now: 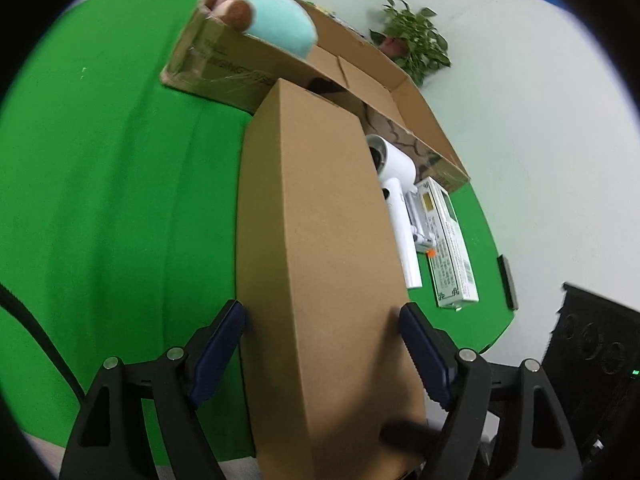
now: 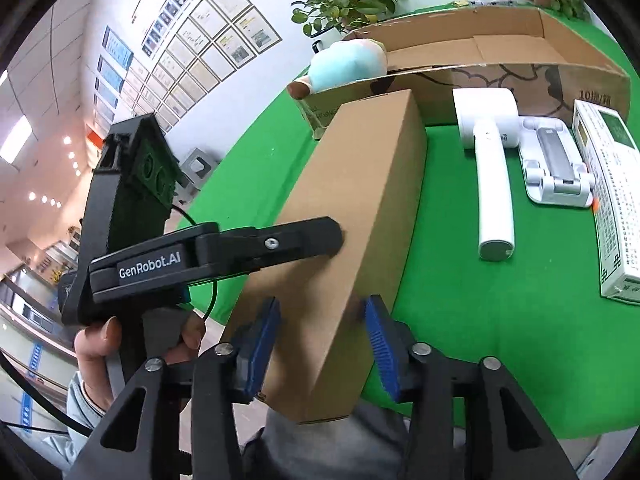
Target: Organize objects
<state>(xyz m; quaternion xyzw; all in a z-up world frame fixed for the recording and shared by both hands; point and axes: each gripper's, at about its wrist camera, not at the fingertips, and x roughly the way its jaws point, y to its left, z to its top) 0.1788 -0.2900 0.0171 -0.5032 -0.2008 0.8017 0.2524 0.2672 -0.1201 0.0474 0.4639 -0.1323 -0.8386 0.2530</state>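
A long plain brown carton (image 1: 320, 240) is held lifted over the green table, its far end toward the big open cardboard box (image 1: 384, 80). My left gripper (image 1: 322, 316) is shut on the carton's sides near its close end. My right gripper (image 2: 322, 316) is shut on the same carton (image 2: 360, 208) from the other side; the left gripper's finger (image 2: 304, 236) shows pressed against the carton's face. A teal and pink plush toy (image 1: 276, 20) lies in the open box's left end (image 2: 352, 64).
On the green table (image 1: 100, 180) right of the carton lie a white handheld device (image 2: 492, 160), a white stand (image 2: 556, 168) and a white printed box (image 2: 612, 208). Potted plants (image 1: 416, 40) stand behind the open box. A black device (image 1: 600, 360) sits at the table's right edge.
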